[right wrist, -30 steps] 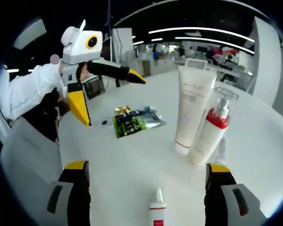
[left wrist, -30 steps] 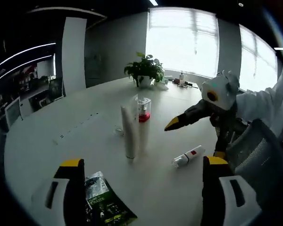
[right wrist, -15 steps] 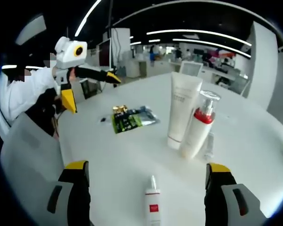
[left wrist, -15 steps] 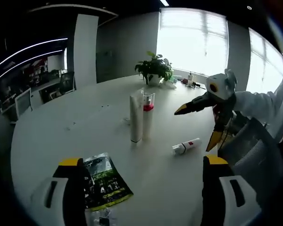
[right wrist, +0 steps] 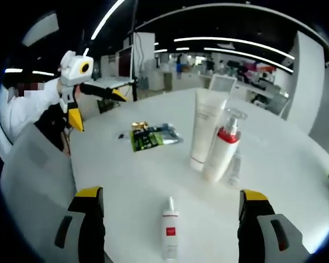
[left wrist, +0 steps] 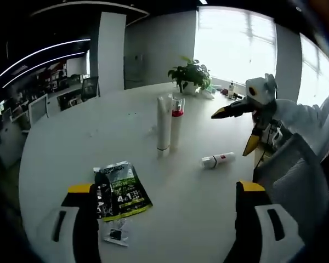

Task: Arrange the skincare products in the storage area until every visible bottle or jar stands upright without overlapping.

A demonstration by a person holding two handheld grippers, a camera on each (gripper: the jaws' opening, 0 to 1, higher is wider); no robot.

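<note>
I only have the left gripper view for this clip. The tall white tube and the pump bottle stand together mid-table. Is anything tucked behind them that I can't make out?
Observer: Yes. In the right gripper view a small clear tube lies flat on the table beside the pump bottle, on the side away from the white tube.
Operator: And the small white bottle lying down, which way does it point?
Observer: That small white bottle lies between the right gripper jaws, its nozzle towards the standing pair.
Operator: Is the left gripper holding anything?
Observer: No. The left gripper hangs above the table edge, jaws spread and empty.
</note>
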